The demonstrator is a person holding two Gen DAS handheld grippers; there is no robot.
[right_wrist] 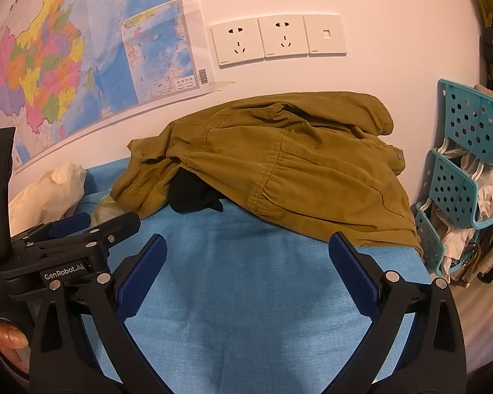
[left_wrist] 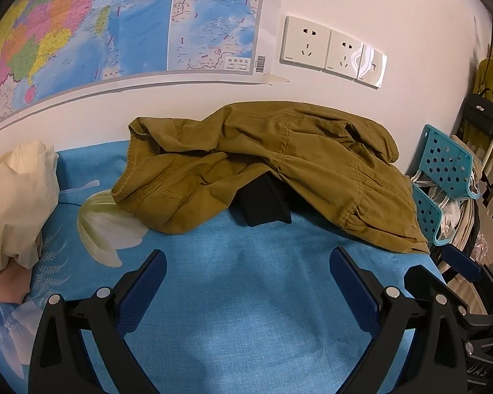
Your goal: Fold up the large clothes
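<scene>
My left tool (left_wrist: 248, 262) and right tool (right_wrist: 246, 248) both gaped empty, hovering above the blue bed (right_wrist: 246, 295), crumpled olive jacket (right_wrist: 295, 170) lay ahead by the wall.

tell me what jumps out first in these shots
A crumpled olive-brown jacket lies heaped at the far side of the blue bedsheet, against the wall, with something black poking out beneath it. Above hangs a colourful map. Both hand-held grippers, left and right, are open over bare sheet.

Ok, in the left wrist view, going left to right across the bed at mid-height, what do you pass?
Cream pillow → white flower print on the blue bedsheet → olive-brown jacket, black garment peeking out beneath it → teal perforated rack.
</scene>
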